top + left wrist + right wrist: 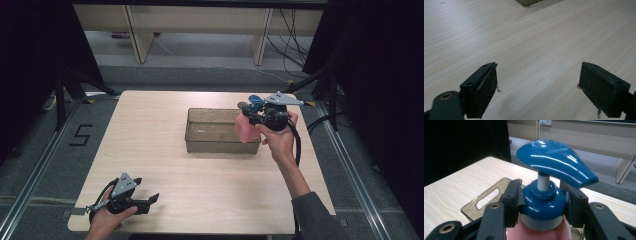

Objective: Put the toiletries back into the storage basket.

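A pink pump bottle (246, 130) with a blue pump head (255, 102) hangs upright over the right end of a clear brownish bin (220, 145). My right gripper (250, 116) is shut on its neck. In the right gripper view the black pads (514, 195) press on both sides of the blue collar (541, 206), with the pump head (554, 161) above them. My left gripper (146, 191) rests at the table's front left, held in a hand. Its jaws stand wide apart over bare wood, and the left gripper (537, 85) holds nothing.
The light wooden table (150, 145) stands on a grey floor with black stands at both sides. The bin's rim with a handle slot (486, 200) lies below the held bottle. A corner of the bin (529, 2) sits far ahead of the left gripper.
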Motion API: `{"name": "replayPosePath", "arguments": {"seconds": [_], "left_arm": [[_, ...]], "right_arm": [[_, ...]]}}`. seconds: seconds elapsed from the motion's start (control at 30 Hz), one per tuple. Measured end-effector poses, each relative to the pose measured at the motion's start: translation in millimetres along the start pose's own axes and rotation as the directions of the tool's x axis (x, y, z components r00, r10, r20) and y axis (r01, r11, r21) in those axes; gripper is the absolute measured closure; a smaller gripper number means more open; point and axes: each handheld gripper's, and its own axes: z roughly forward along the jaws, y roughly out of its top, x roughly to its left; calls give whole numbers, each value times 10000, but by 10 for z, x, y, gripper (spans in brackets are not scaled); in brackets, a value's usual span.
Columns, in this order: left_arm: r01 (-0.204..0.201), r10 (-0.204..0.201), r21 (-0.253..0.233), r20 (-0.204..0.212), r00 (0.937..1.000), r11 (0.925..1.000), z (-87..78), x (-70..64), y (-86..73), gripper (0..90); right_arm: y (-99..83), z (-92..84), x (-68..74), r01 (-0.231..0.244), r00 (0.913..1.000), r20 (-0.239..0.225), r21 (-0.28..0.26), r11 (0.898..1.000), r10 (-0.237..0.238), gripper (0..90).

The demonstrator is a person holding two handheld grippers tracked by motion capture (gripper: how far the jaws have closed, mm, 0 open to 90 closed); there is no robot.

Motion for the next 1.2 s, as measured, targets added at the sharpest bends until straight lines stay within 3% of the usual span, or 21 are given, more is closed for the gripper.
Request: {"name": "replayPosePath", "arguments": {"seconds": [0.03, 0.07, 0.47, 0.57, 0.73, 0.77, 0.97, 1.2], "left_arm": [[27, -27, -10, -60, 10000, 10000, -1, -3, 3, 148], [39, -39, -33, -61, 10000, 10000, 0, -3, 5, 148], [70, -70, -98, 55, 10000, 9999, 13, -2, -2, 148], [76, -76, -91, 49, 10000, 9999, 9, -4, -4, 148], [88, -88, -100, 59, 9999, 9999, 12, -4, -5, 148], [90, -89, -79, 67, 9999, 9999, 10, -3, -5, 148], [92, -91, -79, 58, 9999, 9999, 11, -7, -3, 148], [75, -75, -129, 16, 10000, 9999, 10, 0, 2, 148]], "right_arm": [[-2, 6, 7, -200, 9998, 21, 98, 9998, 200, 538], [-3, 26, -17, 14, 10000, 12, -42, 10000, -14, 538], [-36, 176, -80, -482, 9986, 214, 215, 9986, 477, 537], [-56, 233, -123, -274, 9992, 313, 231, 9994, 267, 538], [-94, 297, -166, -393, 9982, 468, 296, 9988, 379, 538], [-99, 304, -156, -634, 9969, 481, 351, 9974, 617, 538], [-139, 345, -175, -515, 9965, 674, 402, 9979, 487, 538], [-200, 395, -176, -412, 9979, 517, 507, 9979, 386, 537]]}}
